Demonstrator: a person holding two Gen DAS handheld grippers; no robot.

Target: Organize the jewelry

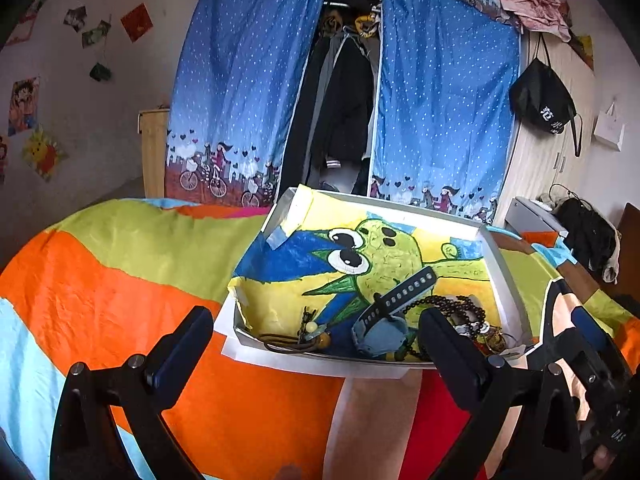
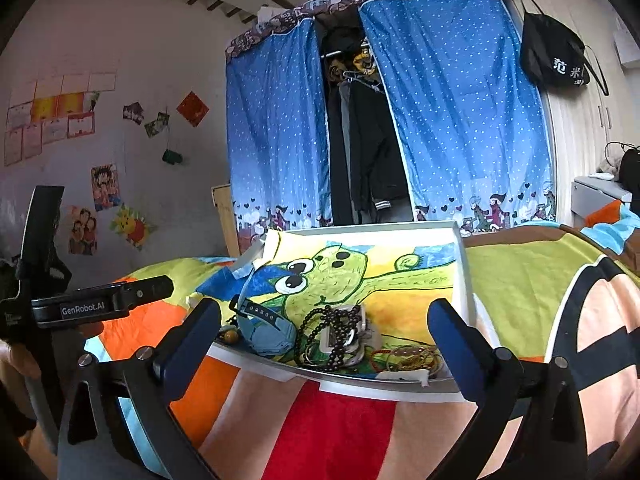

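**Both tongs hovering spread at the near rim of the jewelry tray**

I am holding my left tongs (image 1: 316,334) spread wide and gripping nothing, low over the striped bedspread (image 1: 100,272), just short of the tray's near edge. My right tongs (image 2: 324,326) are also gaping and carrying nothing, framing the jewelry pile from the front.

The white tray (image 2: 464,272) is sitting on the bed, lined with a crayon drawing of a green big-eyed creature (image 2: 336,276). All the jewelry is lying bunched at the tray's near end:
- dark-strapped watch (image 2: 256,314) resting on a pale blue fabric piece (image 2: 268,334), towards the left;
- dark bead strand (image 2: 336,328) draping over a silvery item, centre;
- thin gold and red bangles (image 2: 408,356) at the right corner;
- brown cord with an amber bead (image 1: 304,340) at the left corner.

A blue dotted wardrobe curtain (image 2: 460,112) is hanging behind the bed.
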